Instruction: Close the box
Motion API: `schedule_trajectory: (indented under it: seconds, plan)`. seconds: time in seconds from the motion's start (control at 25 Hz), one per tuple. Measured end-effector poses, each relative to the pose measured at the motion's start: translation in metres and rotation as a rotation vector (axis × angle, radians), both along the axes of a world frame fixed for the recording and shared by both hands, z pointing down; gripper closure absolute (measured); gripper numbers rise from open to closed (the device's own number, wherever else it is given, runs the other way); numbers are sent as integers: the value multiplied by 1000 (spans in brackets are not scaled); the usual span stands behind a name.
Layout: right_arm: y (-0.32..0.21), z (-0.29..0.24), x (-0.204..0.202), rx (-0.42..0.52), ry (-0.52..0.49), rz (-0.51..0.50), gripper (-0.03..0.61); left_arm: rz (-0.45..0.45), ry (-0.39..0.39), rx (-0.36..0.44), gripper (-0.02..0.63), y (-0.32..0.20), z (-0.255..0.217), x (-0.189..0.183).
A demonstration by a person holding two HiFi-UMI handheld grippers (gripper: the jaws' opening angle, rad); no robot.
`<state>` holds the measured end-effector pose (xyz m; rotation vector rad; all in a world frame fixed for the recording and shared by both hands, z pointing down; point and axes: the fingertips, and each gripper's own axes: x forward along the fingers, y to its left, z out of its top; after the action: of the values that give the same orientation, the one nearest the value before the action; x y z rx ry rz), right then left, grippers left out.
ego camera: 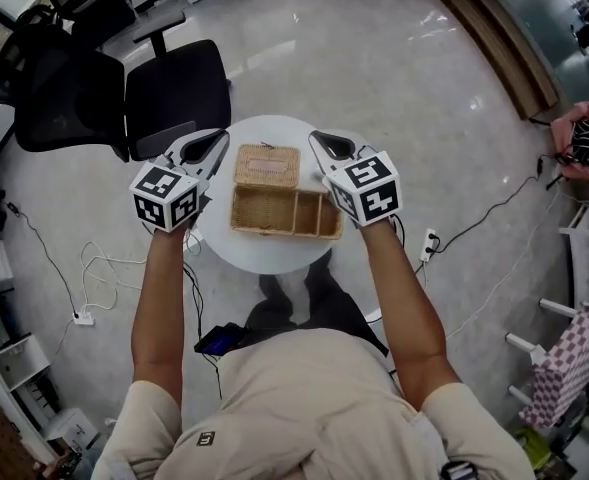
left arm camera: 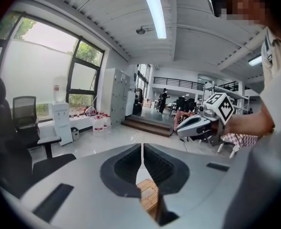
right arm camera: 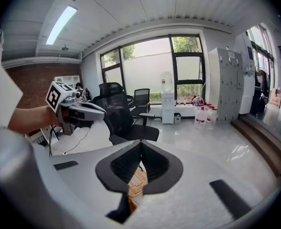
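Observation:
A wicker box (ego camera: pixel 286 212) stands open on the small round white table (ego camera: pixel 274 256). Its lid (ego camera: pixel 267 166) is swung back and lies flat behind it. My left gripper (ego camera: pixel 217 140) hovers at the lid's left side, shut and empty. At the lid's right side my right gripper (ego camera: pixel 317 140) is also shut with nothing held. In the left gripper view the closed jaws (left arm camera: pixel 142 147) point out over the room, with a piece of the wicker box (left arm camera: pixel 149 194) below them. The right gripper view shows its closed jaws (right arm camera: pixel 140 144) above the box (right arm camera: pixel 136 182).
A black office chair (ego camera: pixel 104 88) stands just behind the table on the left. Cables and a power strip (ego camera: pixel 84 317) lie on the floor to the left, and another cable (ego camera: pixel 474 230) to the right. A person's hand (ego camera: pixel 584 146) shows at the right edge.

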<state>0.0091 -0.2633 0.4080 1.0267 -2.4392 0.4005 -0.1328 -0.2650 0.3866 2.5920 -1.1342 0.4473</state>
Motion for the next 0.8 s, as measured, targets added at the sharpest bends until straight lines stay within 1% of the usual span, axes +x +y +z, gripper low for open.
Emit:
schedule_trajectory:
  seconds: [0.28,0.52,0.8]
  plan:
    - [-15,73,-3,-132,11,-3,583,-21,-17,-126,597,-17,77,-10]
    - [-19,131,-5,-246,-4,-1,571,-40,-29,-224,597,-22,137,-17]
    - [-22,197,-6,-398,-21,23,532,-47,-36,-335,597,-27,197,-23]
